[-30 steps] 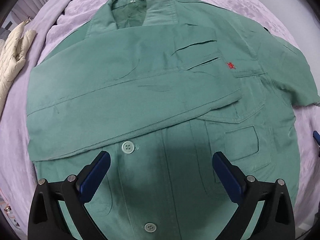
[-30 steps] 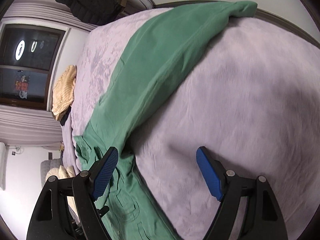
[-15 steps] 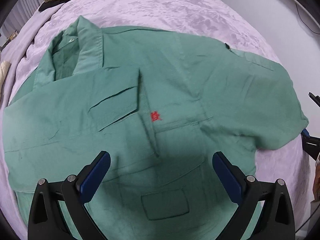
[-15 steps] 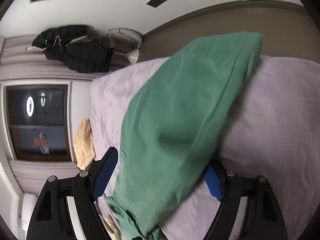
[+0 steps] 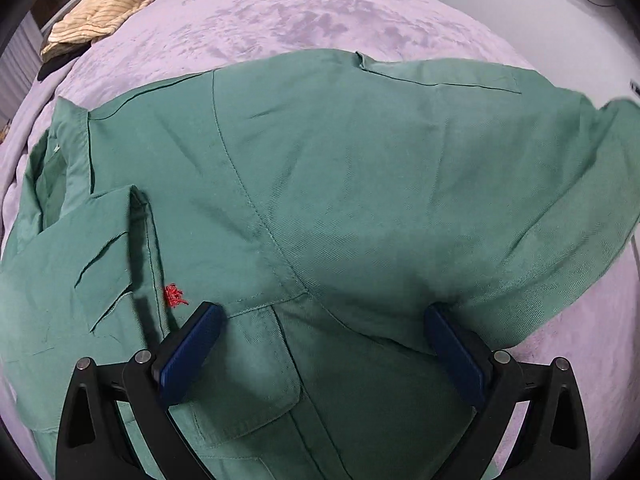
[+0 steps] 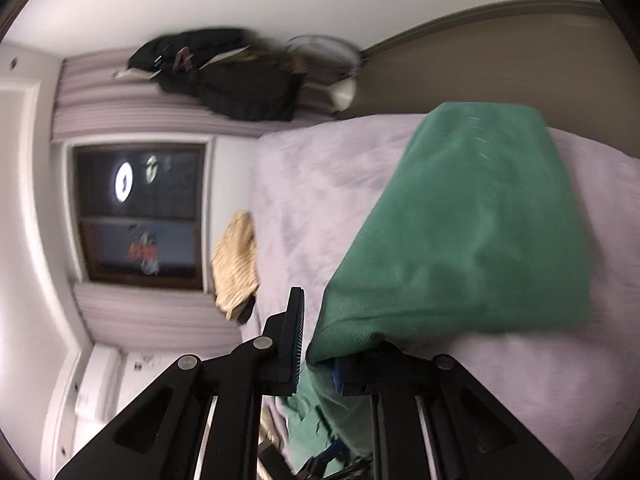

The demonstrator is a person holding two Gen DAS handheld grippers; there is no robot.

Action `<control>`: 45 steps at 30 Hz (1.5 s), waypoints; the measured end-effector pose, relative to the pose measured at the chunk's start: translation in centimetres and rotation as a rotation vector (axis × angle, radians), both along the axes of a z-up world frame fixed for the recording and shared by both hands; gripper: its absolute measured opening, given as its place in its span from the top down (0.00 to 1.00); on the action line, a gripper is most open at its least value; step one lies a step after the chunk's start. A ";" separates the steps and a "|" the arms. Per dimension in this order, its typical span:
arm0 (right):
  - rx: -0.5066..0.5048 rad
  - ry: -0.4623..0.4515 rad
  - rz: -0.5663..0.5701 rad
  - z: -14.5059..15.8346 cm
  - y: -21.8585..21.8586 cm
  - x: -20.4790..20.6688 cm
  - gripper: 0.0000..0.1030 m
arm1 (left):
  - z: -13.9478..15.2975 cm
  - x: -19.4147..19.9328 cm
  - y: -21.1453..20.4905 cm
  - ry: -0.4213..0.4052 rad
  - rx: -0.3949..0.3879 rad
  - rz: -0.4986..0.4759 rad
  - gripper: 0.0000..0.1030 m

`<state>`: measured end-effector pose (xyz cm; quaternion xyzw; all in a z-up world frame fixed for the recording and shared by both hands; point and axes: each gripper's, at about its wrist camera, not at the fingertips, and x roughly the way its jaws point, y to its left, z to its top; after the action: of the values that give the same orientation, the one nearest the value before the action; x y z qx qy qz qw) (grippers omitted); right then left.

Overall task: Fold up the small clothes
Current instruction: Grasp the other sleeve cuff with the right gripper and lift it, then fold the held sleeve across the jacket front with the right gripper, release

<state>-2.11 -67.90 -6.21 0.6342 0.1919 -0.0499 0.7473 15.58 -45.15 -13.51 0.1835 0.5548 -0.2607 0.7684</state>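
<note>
The green shirt [image 5: 340,200] lies spread on the lilac bed [image 5: 320,12], its collar at the left and its bottom hem cut off behind the left claw [image 5: 320,348], whose jaws stand wide apart over the chest pocket, holding nothing. In the blurred right wrist view the right claw [image 6: 316,344] is closing on the shirt's sleeve [image 6: 460,240], the fabric between its jaws and hiding one pad. Bare bed stretches beyond the shirt toward a striped tan garment [image 5: 108,8] at the far edge.
</note>
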 end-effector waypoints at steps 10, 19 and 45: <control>-0.327 -0.039 0.484 7.8 14.6 12.7 0.87 | 4.6 2.9 9.4 -0.049 -0.080 0.120 0.01; -0.500 0.239 0.919 -1.9 34.4 21.3 0.85 | 2.8 7.3 25.2 -0.065 0.030 0.410 0.01; -1.013 0.428 1.113 -3.8 49.0 19.5 0.81 | 2.4 9.3 42.3 0.050 -0.137 0.661 0.01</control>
<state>17.44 -18.86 -9.97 0.0027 0.5756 0.1295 0.8074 24.83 -2.85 -11.13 -0.0647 0.5844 -0.0387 0.8080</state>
